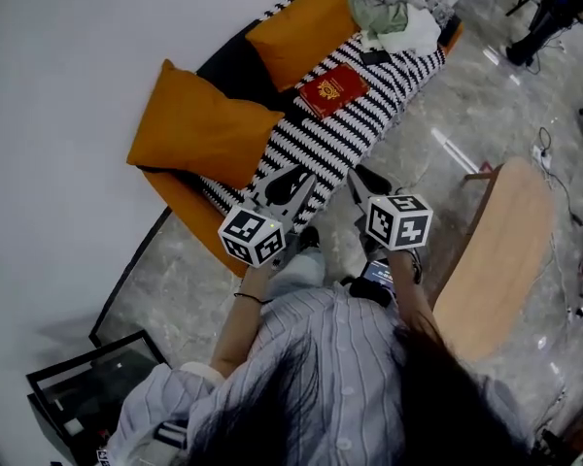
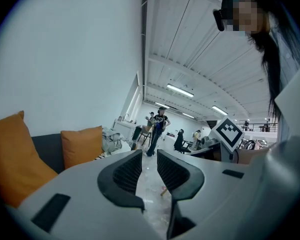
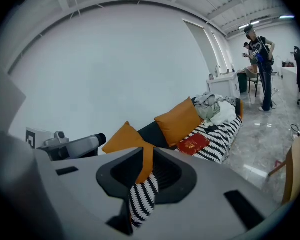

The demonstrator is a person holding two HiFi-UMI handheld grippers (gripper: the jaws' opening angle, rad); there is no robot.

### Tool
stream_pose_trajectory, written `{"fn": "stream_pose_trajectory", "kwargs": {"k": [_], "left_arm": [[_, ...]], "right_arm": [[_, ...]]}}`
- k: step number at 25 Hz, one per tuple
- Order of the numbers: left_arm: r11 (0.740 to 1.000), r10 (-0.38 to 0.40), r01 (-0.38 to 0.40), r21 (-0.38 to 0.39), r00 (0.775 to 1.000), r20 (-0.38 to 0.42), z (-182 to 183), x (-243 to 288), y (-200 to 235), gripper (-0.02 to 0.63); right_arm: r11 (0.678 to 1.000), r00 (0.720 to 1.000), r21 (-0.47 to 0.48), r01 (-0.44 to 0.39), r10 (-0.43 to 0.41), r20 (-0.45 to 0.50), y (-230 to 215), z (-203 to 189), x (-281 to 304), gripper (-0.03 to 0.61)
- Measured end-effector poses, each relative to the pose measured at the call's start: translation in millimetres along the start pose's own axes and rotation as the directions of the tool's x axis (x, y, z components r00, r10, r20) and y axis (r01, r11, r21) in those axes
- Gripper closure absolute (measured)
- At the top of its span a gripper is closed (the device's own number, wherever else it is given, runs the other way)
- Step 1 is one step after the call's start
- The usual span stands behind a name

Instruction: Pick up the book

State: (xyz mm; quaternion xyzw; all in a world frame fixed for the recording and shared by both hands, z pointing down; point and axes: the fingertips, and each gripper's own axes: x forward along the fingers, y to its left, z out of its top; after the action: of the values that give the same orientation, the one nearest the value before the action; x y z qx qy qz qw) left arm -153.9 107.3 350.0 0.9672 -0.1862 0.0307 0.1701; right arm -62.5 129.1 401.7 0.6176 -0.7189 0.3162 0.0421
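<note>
Plainly, the task has hardly begun: nothing is held and nothing has been touched. Nearest, the left gripper (image 1: 293,186) and the right gripper (image 1: 358,179) are held out side by side in front of the person, at the near end of the sofa (image 1: 189,212). In each gripper view the jaws stand drawn together with only a narrow slit between the pads, and no object sits in that slit. The left gripper hangs over the near edge of the striped cover (image 1: 316,144). The right one is just off the sofa's corner, above the floor.

Beyond them, the near orange cushion (image 1: 199,124) leans against the sofa back. Farther along lies the book (image 1: 333,89), red with a gold emblem, flat on the striped cover just in front of the far orange cushion (image 1: 301,29). It is well apart from both grippers. A heap of clothes (image 1: 389,8) fills the far end of the sofa, close past the book but not on it.

The right gripper view has the book (image 3: 193,144) in sight, up and to the right of its jaws, while the left gripper view looks level across the room and misses it. What is left, I judge, is everything: reaching along the sofa, opening the jaws, closing on a book edge and lifting.
</note>
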Motion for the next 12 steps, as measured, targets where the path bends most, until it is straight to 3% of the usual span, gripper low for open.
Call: {"fn": "stream_pose_trajectory", "kwargs": {"k": [12], "left_arm": [[0.997,-0.079,0.078,-0.015,0.997,-0.021,18.2,20.1,68.0,0.528]], "right_arm": [[0.996,0.996,0.032,0.088,-0.088,-0.007,5.6,24.9,59.4,0.506]]}}
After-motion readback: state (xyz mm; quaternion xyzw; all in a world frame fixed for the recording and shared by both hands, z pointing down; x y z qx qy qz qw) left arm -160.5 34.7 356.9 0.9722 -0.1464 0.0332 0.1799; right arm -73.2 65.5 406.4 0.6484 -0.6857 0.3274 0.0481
